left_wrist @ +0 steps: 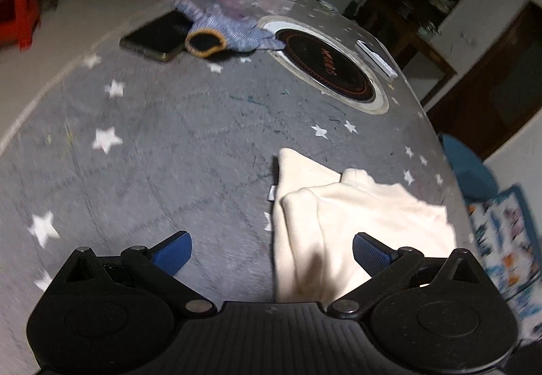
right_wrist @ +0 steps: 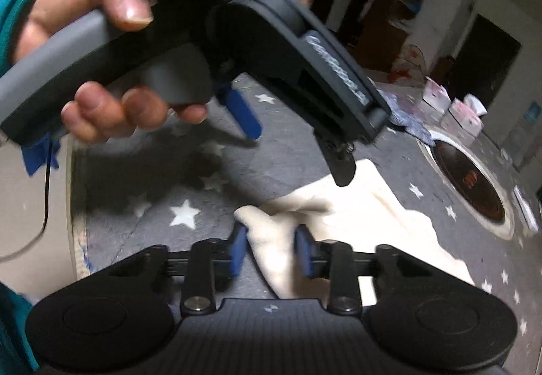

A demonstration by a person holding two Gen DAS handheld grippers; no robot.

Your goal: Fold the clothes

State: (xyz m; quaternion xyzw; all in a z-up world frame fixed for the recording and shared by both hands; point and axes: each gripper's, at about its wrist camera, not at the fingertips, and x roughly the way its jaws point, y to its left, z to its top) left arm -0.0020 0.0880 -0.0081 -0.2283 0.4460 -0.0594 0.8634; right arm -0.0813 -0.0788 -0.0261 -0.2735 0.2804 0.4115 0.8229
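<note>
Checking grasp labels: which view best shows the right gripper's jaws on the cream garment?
Right wrist view. The right gripper is seen with both jaws pinching a fold of the cream garment, cloth bunched between them. The left wrist view shows the garment lying on the star-print table cover beyond the open left gripper, but no right gripper.

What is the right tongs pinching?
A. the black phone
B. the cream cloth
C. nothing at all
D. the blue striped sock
B: in the right wrist view the right tongs have their blue pads closed on a fold of the cream cloth, while the phone and sock lie far off across the table.
</note>
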